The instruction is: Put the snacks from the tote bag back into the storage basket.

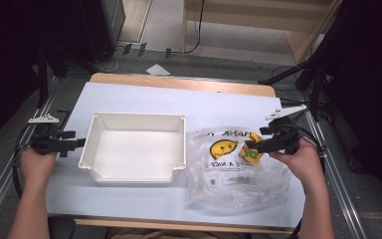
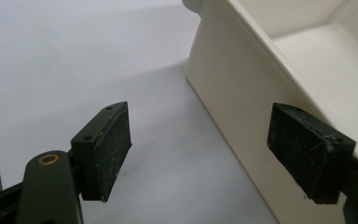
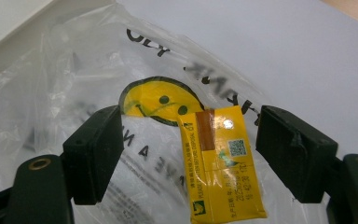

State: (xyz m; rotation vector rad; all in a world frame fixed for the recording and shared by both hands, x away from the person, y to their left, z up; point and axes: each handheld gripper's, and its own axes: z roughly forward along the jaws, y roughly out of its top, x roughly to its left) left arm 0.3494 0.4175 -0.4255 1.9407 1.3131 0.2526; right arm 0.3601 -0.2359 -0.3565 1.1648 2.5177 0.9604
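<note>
While my right gripper [image 3: 189,154] hangs over the clear plastic bag [image 1: 234,172] at the right of the high view, its jaws stand wide apart, with the yellow packet [image 3: 221,163] lying between them; neither pad touches it. In the right gripper view the packet sits at lower centre, on the bag, its upper corner overlapping the bag's printed smiley face [image 3: 161,100]. A strip of brown tape [image 3: 205,128] crosses its top. My left gripper [image 2: 200,149], at the left edge of the high view, is open too and holds nothing; one pad lies just beside the outer wall of the white tray [image 1: 92,144], centre left on the white table cover [image 1: 219,107].
</note>
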